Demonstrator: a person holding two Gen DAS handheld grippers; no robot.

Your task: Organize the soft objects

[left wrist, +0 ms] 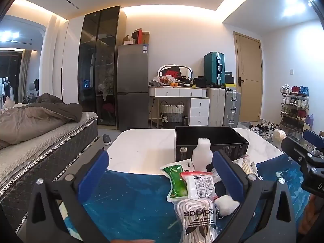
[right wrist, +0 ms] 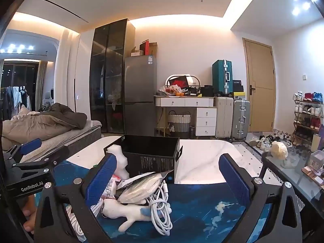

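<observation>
A pile of soft items lies on the blue mat point(left wrist: 131, 198) in front of an open black box point(left wrist: 210, 141). In the left wrist view I see a green packet point(left wrist: 176, 180), a white red-topped packet point(left wrist: 199, 185), bagged Adidas laces point(left wrist: 197, 216), a white plush point(left wrist: 225, 203) and a white foam piece point(left wrist: 201, 151). My left gripper point(left wrist: 161, 156) is open above the pile and holds nothing. The right wrist view shows the plush toy point(right wrist: 131, 214), a coiled white cable point(right wrist: 162, 208) and a silvery pouch point(right wrist: 139, 188) near the black box point(right wrist: 149, 151). My right gripper point(right wrist: 167, 158) is open and holds nothing.
The white marble table point(left wrist: 141, 147) carries the mat and box. A bed point(left wrist: 40, 125) lies to the left and a glass side table point(right wrist: 287, 170) to the right. Fridge point(left wrist: 132, 85), desk, suitcases and a shoe rack point(left wrist: 295, 105) line the far wall.
</observation>
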